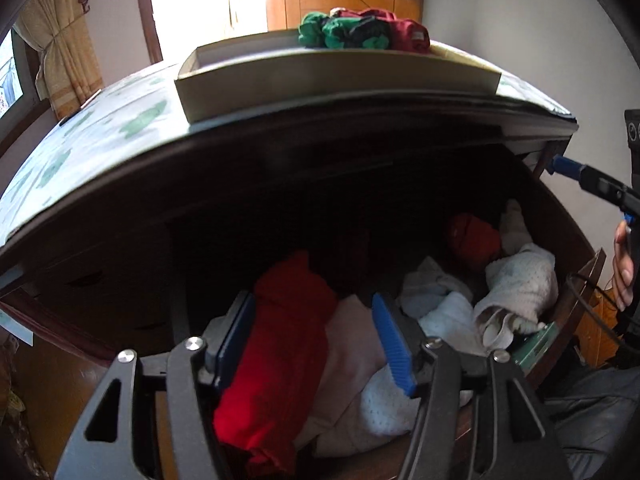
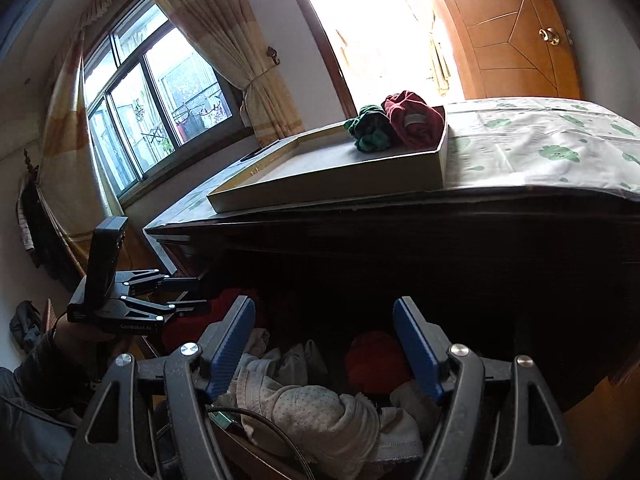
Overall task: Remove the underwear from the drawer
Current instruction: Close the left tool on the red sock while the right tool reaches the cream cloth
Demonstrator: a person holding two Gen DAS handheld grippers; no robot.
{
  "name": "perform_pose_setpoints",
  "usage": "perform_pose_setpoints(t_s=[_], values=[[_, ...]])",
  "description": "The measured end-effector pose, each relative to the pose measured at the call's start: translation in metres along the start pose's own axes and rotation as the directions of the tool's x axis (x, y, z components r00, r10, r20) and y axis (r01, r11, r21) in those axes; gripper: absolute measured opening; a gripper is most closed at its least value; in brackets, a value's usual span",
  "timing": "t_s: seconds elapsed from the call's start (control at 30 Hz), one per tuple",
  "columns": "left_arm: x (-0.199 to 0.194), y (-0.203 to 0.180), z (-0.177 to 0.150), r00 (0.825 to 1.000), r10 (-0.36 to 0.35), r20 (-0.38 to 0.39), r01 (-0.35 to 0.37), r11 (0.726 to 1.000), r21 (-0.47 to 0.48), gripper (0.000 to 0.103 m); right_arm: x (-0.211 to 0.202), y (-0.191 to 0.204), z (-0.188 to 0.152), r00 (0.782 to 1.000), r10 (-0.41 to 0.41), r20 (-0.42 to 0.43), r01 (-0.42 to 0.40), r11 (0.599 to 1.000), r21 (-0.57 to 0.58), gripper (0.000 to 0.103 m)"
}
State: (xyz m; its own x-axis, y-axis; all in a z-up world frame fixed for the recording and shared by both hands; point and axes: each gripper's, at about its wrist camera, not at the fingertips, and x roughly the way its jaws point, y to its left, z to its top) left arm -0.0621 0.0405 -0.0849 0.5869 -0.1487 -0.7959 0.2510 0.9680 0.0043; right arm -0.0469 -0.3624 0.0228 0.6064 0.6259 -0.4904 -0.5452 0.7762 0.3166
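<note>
Two tools are over the open drawer right now, and it is stuffed with crumpled underwear. Left tool is angled down into the pile, blue pads spread, with a red piece and a pale pink piece lying between them. The left pad sits against the red cloth, but I cannot tell whether the pads are actually pressing on it, so grip or no grip stays unclear. Beside the pink piece, toward the drawer's right end, lie white dotted underwear, a light blue-white bundle and a darker red roll at the back.

Right tool hangs above that same end of the drawer, jaws wide apart and nothing pinched between them; the white dotted piece and the red roll lie below it. A black cable runs across the drawer's near edge.

Above the drawer, the worktop wears a white cloth with green prints. On it sits a shallow tray, right over the drawer, holding green and maroon garments bunched in its far corner. Behind that, a window with tied curtains and a wooden door.
</note>
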Motion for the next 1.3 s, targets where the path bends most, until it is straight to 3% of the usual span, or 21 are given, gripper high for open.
perform_pose_setpoints(t_s=[0.5,0.83,1.07,1.3], values=[[0.021,-0.011,-0.011,0.987,0.116,-0.109,-0.100,0.985,0.139,0.061,0.008,0.013,-0.017,0.995,0.025,-0.092,-0.030,0.998,-0.053,0.074],[0.044,-0.019,-0.007,0.958,0.218,-0.188,-0.173,0.958,0.229,0.061,0.008,0.008,-0.022,0.994,0.003,-0.110,-0.010,0.998,-0.064,0.074],[0.059,-0.022,-0.003,0.945,0.227,-0.237,-0.162,0.951,0.264,0.061,0.009,0.007,-0.023,0.993,0.000,-0.118,-0.008,0.997,-0.071,0.074],[0.060,-0.021,-0.003,0.945,0.227,-0.236,-0.159,0.949,0.273,0.055,0.014,0.006,-0.022,0.985,-0.018,-0.171,-0.001,0.994,-0.110,0.074]])
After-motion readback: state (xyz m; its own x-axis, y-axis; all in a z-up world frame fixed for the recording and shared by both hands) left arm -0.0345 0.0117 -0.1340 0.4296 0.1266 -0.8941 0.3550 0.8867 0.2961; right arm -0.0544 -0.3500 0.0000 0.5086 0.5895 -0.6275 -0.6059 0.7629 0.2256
